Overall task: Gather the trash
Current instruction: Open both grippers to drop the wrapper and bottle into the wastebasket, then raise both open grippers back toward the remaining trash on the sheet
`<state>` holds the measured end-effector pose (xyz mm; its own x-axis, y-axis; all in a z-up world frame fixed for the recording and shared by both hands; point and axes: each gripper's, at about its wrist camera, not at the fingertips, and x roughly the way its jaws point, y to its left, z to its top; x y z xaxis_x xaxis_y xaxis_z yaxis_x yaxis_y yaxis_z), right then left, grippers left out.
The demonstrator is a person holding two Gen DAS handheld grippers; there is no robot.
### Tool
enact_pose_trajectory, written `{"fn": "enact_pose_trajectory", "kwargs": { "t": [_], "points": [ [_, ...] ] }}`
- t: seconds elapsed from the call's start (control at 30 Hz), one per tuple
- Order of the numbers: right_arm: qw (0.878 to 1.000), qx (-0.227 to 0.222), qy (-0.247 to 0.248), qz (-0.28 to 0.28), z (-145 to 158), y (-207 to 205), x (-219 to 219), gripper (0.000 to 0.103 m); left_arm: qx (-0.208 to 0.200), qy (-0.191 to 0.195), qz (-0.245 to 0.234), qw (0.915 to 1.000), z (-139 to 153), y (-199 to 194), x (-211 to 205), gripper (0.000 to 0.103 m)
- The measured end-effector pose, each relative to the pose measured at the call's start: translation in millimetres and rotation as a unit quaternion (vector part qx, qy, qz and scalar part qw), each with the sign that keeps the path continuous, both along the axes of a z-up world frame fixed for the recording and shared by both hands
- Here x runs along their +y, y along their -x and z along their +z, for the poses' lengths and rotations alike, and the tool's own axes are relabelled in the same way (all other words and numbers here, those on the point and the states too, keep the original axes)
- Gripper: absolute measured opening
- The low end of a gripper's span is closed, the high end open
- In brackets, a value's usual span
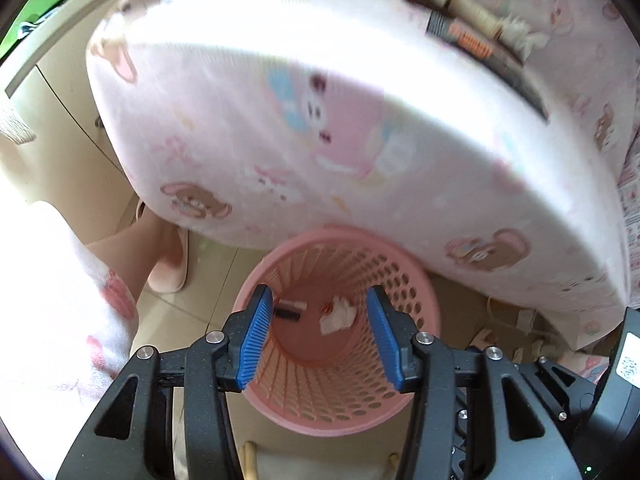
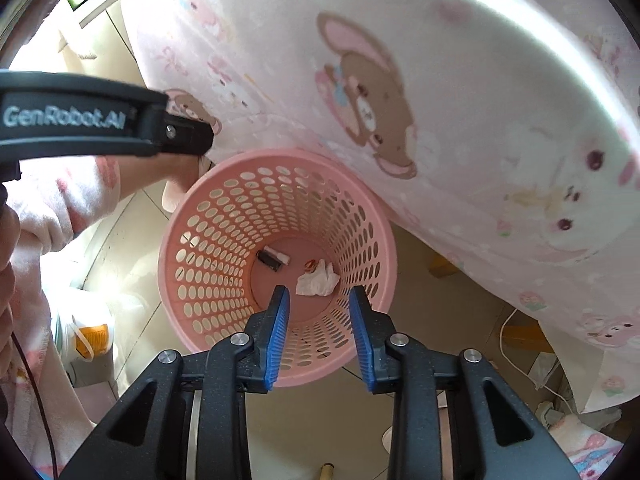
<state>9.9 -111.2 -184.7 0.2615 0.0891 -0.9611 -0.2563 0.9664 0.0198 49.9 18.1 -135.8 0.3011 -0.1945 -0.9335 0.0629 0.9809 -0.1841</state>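
A pink perforated basket (image 1: 340, 392) (image 2: 216, 240) stands on the tiled floor against the bed's side. At its bottom lie a crumpled white tissue (image 1: 338, 316) (image 2: 318, 280), a small black piece with a white end (image 1: 288, 312) (image 2: 269, 260) and a reddish scrap (image 2: 310, 265). My left gripper (image 1: 319, 294) hangs above the basket's mouth, open, with nothing between its blue pads (image 1: 256, 336). My right gripper (image 2: 319, 291) points down into the same basket, also open and holding nothing. The left tool's black housing (image 2: 80, 120) crosses the upper left of the right wrist view.
The bed with a pink cartoon sheet (image 1: 320, 120) (image 2: 440, 100) overhangs the basket's far side. A pink slipper (image 1: 170, 268) and a person's leg are to the left. White cables and plugs (image 2: 532, 364) lie under the bed at right. Brushes and rollers (image 1: 472, 20) lie on the bed.
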Motion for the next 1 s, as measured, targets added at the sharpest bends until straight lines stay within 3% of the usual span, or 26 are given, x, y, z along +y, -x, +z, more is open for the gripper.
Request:
{"fn": "enact_pose_trajectory", "kwargs": {
  "t": [0.1,0.23,0.4,0.47,0.6,0.7,0.87,1.0],
  "points": [
    [1.000,-0.026,-0.011,-0.005,20.2,2.9,-4.4,0.034,-0.042,0.003,0.004,0.9991,19.1,3.3,3.8,0.048],
    [0.996,-0.078,-0.033,-0.014,53.3,11.5,-10.8,0.046,-0.110,-0.009,0.002,0.9939,45.9,10.9,2.4,0.048],
    [0.985,-0.151,-0.072,-0.051,94.9,20.6,-25.3,0.046,-0.187,-0.029,0.015,0.9819,74.8,24.2,-1.1,0.048],
    [0.977,-0.187,-0.078,-0.060,109.8,23.5,-31.2,0.046,-0.209,-0.015,0.030,0.9773,85.6,29.7,5.9,0.049],
    [0.965,-0.248,-0.051,-0.065,131.6,24.2,-37.3,0.046,-0.247,-0.023,0.040,0.9680,100.9,33.9,9.8,0.060],
    [0.964,-0.248,-0.049,-0.082,138.7,15.2,-49.5,0.046,-0.252,-0.032,0.040,0.9663,103.2,35.0,8.4,0.067],
    [0.964,-0.225,-0.053,-0.132,141.4,3.8,-71.7,0.046,-0.253,-0.024,0.027,0.9667,100.8,41.1,3.6,0.068],
    [0.960,-0.239,-0.036,-0.143,145.6,3.3,-80.4,0.046,-0.274,-0.036,0.033,0.9604,104.8,46.1,3.0,0.080]
  ]
}}
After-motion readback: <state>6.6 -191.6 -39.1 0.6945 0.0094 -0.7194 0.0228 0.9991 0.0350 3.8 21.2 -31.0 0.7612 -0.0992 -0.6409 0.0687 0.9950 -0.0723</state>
